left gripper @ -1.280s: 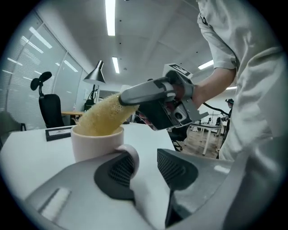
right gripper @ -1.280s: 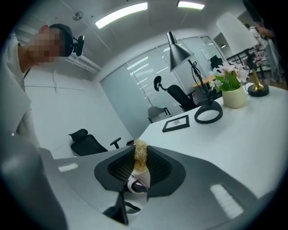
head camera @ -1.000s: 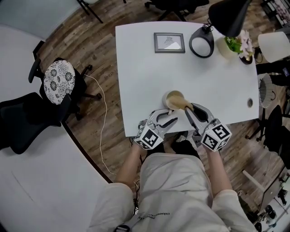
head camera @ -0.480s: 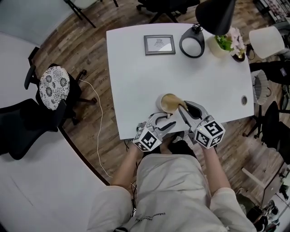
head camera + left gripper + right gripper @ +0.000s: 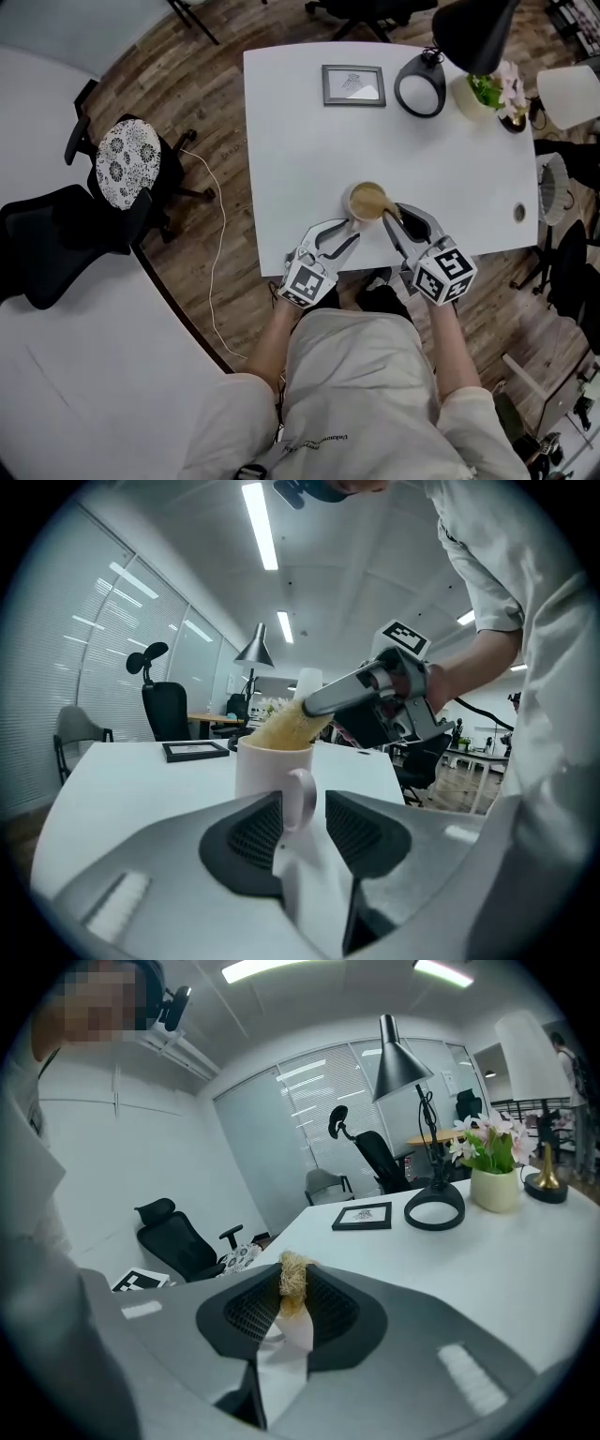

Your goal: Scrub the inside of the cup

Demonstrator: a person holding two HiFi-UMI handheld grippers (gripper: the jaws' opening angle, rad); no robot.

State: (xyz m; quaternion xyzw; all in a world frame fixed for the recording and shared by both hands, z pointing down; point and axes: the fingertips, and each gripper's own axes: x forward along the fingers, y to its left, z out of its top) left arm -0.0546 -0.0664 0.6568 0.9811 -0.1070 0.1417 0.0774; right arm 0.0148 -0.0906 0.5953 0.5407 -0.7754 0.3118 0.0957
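Note:
A white cup [image 5: 367,201] stands near the front edge of the white table [image 5: 300,141]. In the left gripper view its handle [image 5: 302,797] sits between the jaws of my left gripper [image 5: 302,816], which is shut on it. My left gripper [image 5: 347,240] reaches the cup from the near left. My right gripper [image 5: 392,218] is shut on a tan loofah scrubber [image 5: 292,1286]. The scrubber's bristly end [image 5: 287,726] goes slantwise into the cup's mouth. The cup's inside is mostly hidden by the scrubber.
A black picture frame [image 5: 353,85], a ring-shaped lamp base [image 5: 419,86] with a black shade [image 5: 473,33] and a flower pot [image 5: 489,95] stand at the table's far side. Office chairs [image 5: 122,164] and a floor cable [image 5: 217,234] lie to the left.
Both grippers keep their holds on the cup handle and the scrubber. The scrubber has shifted slightly inside the cup, and the head camera has swayed.

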